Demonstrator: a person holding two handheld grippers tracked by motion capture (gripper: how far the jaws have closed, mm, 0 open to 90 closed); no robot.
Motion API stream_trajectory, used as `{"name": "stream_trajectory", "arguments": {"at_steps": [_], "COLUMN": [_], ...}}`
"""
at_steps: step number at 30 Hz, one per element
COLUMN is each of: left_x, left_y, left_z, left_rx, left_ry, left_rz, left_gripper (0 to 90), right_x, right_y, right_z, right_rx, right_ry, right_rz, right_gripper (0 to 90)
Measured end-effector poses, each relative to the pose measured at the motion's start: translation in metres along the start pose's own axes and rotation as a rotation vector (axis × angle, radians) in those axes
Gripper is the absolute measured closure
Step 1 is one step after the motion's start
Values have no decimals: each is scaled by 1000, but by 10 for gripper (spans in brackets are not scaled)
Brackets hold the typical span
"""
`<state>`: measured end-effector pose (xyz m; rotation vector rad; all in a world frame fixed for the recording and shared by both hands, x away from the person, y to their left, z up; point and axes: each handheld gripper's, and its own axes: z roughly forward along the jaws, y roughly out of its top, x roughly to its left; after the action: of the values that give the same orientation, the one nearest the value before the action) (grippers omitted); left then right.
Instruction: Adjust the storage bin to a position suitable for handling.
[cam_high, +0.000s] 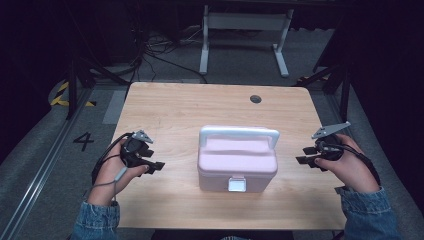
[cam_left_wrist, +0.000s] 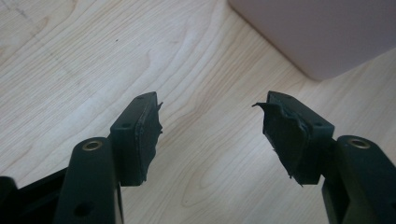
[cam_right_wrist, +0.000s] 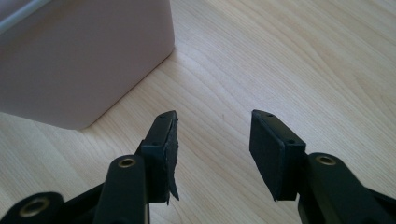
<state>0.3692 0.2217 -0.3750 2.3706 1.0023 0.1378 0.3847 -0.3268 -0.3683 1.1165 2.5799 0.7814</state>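
The pink box (cam_high: 237, 159) sits near the middle of the table (cam_high: 170, 107), lid down, white handle lying across its top and its white latch (cam_high: 237, 184) facing me — set so that I can come at it from both sides at once. My left gripper (cam_high: 152, 166) rests low on the table to the box's left, jaws spread with nothing between them; in the left gripper view a corner of the box (cam_left_wrist: 317, 32) shows ahead of the tips, apart from them. My right gripper (cam_high: 305, 155) hovers at the table's right edge, jaws likewise spread and empty, pointed at the box's side wall (cam_right_wrist: 84, 65), which stands near but not touching.

I judge both hands are poised to close in on the box, and the latch looks like the first thing to deal with.

Room is generous: bare wood on both flanks and behind the box, only a round cable hole (cam_high: 255, 98) far back. The near edge is close to the latch, and my right hand already sits over the table's side edge — little margin there.
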Motion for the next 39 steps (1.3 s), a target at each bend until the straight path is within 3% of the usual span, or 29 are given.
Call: {"name": "stream_trajectory", "arguments": {"at_steps": [6,9,14,17,25,27,31,36,39], "left_x": [-2,-6,-16,-22,-36,-39,-44,-52,-54], "left_y": [7,16,32,40,61,63,68,78,81], "left_z": [-5,-9,-16,-16,-8,-6,4,18,22], "left_rx": [-47,-83,-155,-193,-309,-333,-422,-458,-457], "left_ry": [11,-5,-48,-50,-92,-106,-123,-173,-179], "left_rz": [-9,2,41,70,127,125,151,182,194], "left_gripper": [368,360,355,343,341,345,362,399,415], "right_x": [0,1,3,4,7,8,10,11,11], "right_y": [-1,-2,-6,-9,-18,-19,-21,-25,-26], "right_z": [-4,-4,-7,-9,-6,-6,-7,-5,-4], "right_rx": [-22,-23,-31,-34,-29,-27,-25,-17,-16], "right_ry": [-1,4,3,2,-1,-3,-6,1,-2], "right_rz": [3,7,13,25,36,45,50,56,57], "right_gripper": [537,534,520,514,499,499,499,497,497]}}
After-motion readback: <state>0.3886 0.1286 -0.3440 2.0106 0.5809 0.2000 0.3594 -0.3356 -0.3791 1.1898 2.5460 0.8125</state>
